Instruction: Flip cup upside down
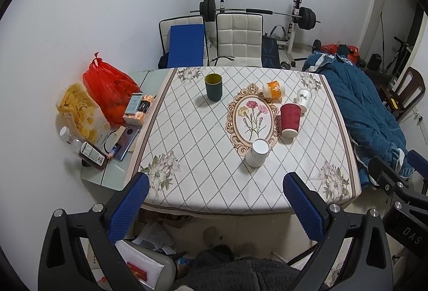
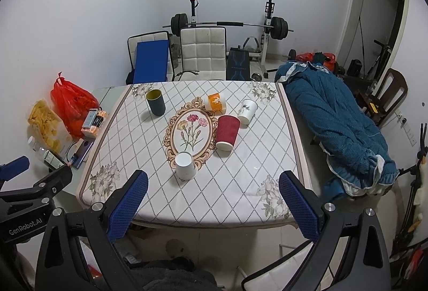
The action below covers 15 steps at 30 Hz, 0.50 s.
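Several cups stand on the patterned tablecloth [image 1: 203, 152] [image 2: 240, 157]. A dark green cup [image 1: 213, 86] [image 2: 155, 102] stands upright at the far left. An orange cup [image 1: 273, 89] [image 2: 216, 102] lies tilted at the far middle. A white cup with a plant print [image 1: 304, 100] [image 2: 247, 112], a red ribbed cup [image 1: 290, 120] [image 2: 226, 132] and a plain white cup [image 1: 257, 152] [image 2: 185, 165] stand upside down. My left gripper [image 1: 216, 187] and my right gripper [image 2: 213, 185] are open and empty, held above the table's near edge.
A red plastic bag [image 1: 107, 93] [image 2: 71, 106], a bag of chips [image 1: 80, 112], bottles and a phone [image 1: 125, 142] sit left of the cloth. A blue quilt [image 1: 366, 109] [image 2: 339, 128] lies to the right. Two chairs [image 1: 238, 37] [image 2: 202, 53] and a barbell rack stand behind the table.
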Tool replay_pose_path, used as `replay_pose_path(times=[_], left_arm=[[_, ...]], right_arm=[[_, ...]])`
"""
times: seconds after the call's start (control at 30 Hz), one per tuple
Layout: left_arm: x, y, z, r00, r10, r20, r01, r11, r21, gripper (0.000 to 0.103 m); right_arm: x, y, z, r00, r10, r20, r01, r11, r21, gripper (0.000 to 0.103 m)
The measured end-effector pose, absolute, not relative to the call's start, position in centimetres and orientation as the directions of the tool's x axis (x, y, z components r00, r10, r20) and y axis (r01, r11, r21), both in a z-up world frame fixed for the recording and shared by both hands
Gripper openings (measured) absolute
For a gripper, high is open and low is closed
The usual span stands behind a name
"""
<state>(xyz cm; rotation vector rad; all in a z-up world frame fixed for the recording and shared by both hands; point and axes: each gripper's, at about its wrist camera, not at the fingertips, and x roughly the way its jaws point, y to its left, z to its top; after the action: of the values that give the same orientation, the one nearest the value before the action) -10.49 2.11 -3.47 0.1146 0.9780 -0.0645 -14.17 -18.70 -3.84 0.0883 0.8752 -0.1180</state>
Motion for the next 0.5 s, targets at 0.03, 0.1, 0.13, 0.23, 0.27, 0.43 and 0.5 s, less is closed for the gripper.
replay_pose_path(times=[0.03,0.1,0.13,0.23,0.27,0.43,0.5], left_arm=[[-10.5,2.0,-3.5,0.556,-0.004,-0.831,0.108,0.992,0.068,0.103],[-10.5,1.9,-3.6,0.551,-0.005,-0.835,0.113,0.991,0.068,0.103],[-10.4,1.8,-3.6,0.549,-0.006,-0.836,0.114,0.991,0.068,0.103],[-10.4,1.6,-3.6,0.547,-0.008,-0.837,0.117,0.991,0.067,0.103],[-10.3,1.5,-3.6,0.547,-0.009,-0.837,0.117,0.991,0.066,0.103],[-10.3,1.1,-3.6,0.545,-0.013,-0.838,0.126,0.99,0.066,0.103],[-10.2,1.0,-3.6,0.543,-0.016,-0.839,0.129,0.99,0.065,0.103]], right_arm=[[-14.2,-18.8,-3.9,0.634,-0.067,-0.77,0.14,0.99,0.029,0.1],[-14.3,-18.9,-4.2,0.629,-0.067,-0.774,0.141,0.99,0.029,0.1],[-14.2,-18.9,-4.2,0.628,-0.068,-0.775,0.142,0.989,0.029,0.1],[-14.3,-19.1,-4.4,0.625,-0.069,-0.778,0.147,0.989,0.03,0.1],[-14.4,-19.2,-4.4,0.625,-0.071,-0.778,0.149,0.988,0.03,0.1],[-14.5,-19.7,-4.5,0.623,-0.076,-0.778,0.16,0.987,0.032,0.1],[-14.5,-19.8,-4.6,0.623,-0.077,-0.779,0.161,0.987,0.031,0.1]])
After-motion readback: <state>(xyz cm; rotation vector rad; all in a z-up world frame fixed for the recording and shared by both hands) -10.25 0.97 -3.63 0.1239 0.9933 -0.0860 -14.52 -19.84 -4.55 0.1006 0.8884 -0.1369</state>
